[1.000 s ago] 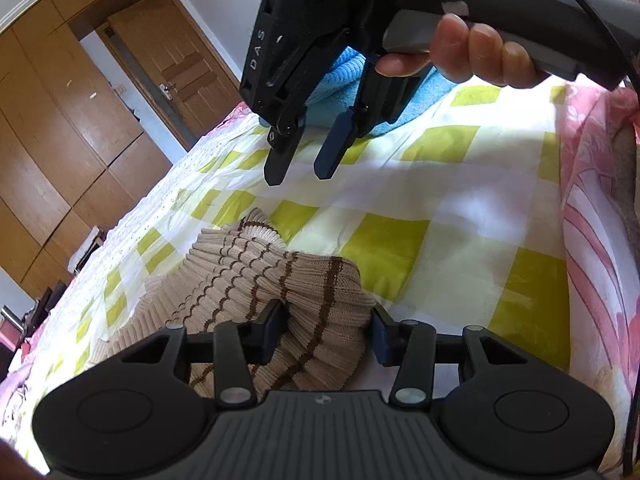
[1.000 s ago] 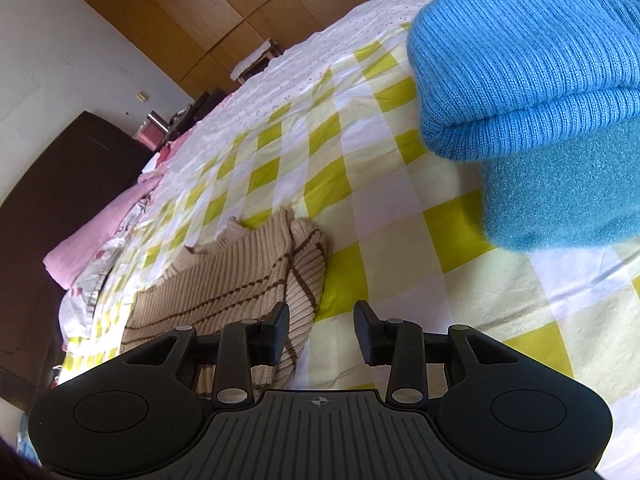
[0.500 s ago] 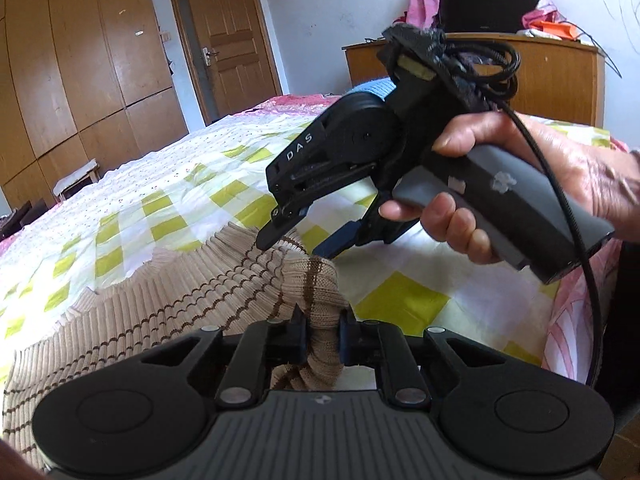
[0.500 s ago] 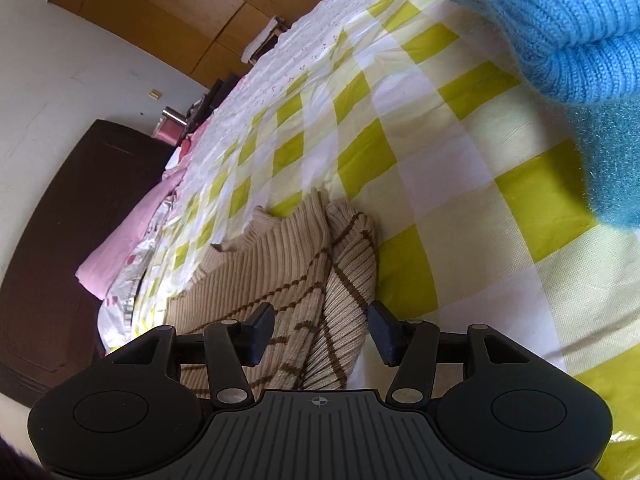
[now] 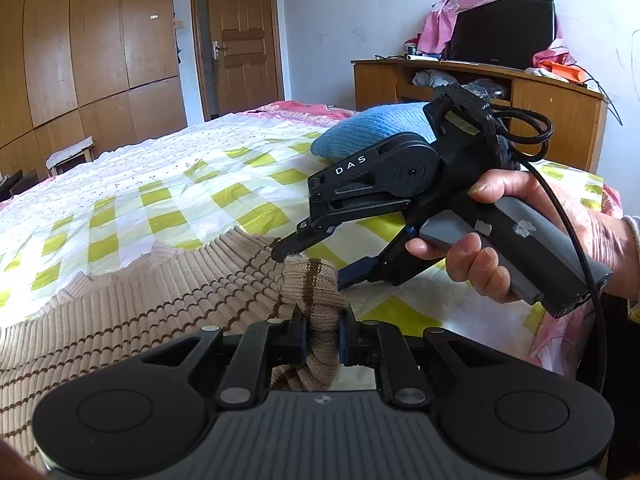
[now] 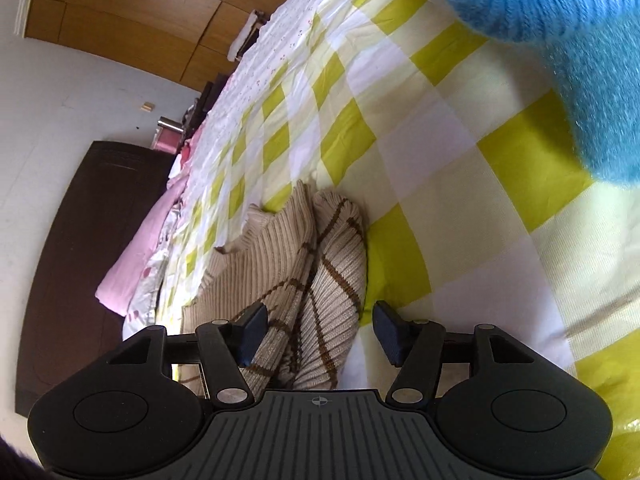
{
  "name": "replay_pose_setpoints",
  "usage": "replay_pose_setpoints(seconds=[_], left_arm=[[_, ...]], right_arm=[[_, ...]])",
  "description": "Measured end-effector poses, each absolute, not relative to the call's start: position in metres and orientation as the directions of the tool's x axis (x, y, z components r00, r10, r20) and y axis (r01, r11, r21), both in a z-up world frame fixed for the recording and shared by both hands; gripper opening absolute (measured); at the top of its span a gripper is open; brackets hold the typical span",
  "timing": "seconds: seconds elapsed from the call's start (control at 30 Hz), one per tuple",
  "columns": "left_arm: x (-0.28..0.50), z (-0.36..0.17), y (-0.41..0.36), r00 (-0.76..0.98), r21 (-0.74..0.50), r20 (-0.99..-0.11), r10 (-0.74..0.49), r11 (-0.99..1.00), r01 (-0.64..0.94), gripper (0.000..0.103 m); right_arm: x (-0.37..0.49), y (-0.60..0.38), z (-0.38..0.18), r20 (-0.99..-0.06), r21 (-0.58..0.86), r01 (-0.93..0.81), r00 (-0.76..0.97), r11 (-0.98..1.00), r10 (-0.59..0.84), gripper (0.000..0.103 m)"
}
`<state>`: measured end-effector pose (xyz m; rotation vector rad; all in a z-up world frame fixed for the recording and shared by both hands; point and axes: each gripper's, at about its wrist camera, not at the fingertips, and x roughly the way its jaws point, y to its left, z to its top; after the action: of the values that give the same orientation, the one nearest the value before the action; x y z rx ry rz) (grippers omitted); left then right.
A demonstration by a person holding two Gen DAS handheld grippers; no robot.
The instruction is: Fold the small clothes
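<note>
A beige ribbed sweater with brown stripes (image 5: pixel 132 312) lies on the yellow-checked bedspread (image 5: pixel 180 184). My left gripper (image 5: pixel 322 336) is shut on a bunched fold of the sweater's sleeve and holds it up. My right gripper (image 5: pixel 308 266) is open, held by a hand, with one finger above the same fold and the blue-padded finger below it. In the right wrist view the right gripper (image 6: pixel 318 332) is open with the sweater's striped fold (image 6: pixel 320 280) lying between its fingers.
A folded blue knit garment (image 5: pixel 372 130) sits farther along the bed; it also shows in the right wrist view (image 6: pixel 560 20). A wooden desk (image 5: pixel 500 92) with a black monitor stands behind. Pink bedding (image 6: pixel 136 256) lies at the bed's edge. Wooden wardrobes line the left wall.
My left gripper closed on the sweater's sleeve fold and lifted it. My right gripper came down from above the bed to the same fold and stays open around it.
</note>
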<state>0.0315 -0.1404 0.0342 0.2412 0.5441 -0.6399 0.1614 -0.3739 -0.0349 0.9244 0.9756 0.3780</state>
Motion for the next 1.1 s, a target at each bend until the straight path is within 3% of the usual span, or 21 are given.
replay_pose_setpoints(seconds=[0.33,0.47,0.63,0.77,0.93,1.0,1.1], left_arm=[[0.033,0.03,-0.149,0.652,0.077,-0.581,-0.487,0.764,0.64,0.021],[0.033,0.025,-0.155,0.642,0.085,-0.595,-0.484,0.756,0.649,0.021],[0.031,0.025,-0.15,0.642,0.065,-0.59,-0.489,0.765,0.641,0.021],[0.034,0.03,-0.142,0.644,0.037,-0.582,-0.497,0.775,0.631,0.021],[0.036,0.035,-0.136,0.647,0.006,-0.568,-0.508,0.784,0.621,0.021],[0.036,0.037,-0.136,0.645,0.001,-0.565,-0.513,0.782,0.623,0.021],[0.036,0.036,-0.137,0.643,0.01,-0.57,-0.512,0.778,0.628,0.021]], right_arm=[[0.193,-0.352,-0.041,-0.492,0.843,0.126,0.575,0.524,0.653,0.059],[0.193,-0.348,-0.041,-0.579,0.778,0.17,0.568,0.605,0.585,0.021],[0.186,-0.362,-0.041,-0.551,0.801,0.176,0.59,0.572,0.59,0.018],[0.186,-0.361,-0.043,-0.559,0.796,0.178,0.585,0.579,0.588,0.021],[0.179,-0.373,-0.044,-0.536,0.825,0.201,0.574,0.528,0.619,0.042],[0.172,-0.377,-0.041,-0.528,0.828,0.19,0.58,0.527,0.62,0.056],[0.174,-0.375,-0.043,-0.516,0.837,0.178,0.572,0.518,0.638,0.061]])
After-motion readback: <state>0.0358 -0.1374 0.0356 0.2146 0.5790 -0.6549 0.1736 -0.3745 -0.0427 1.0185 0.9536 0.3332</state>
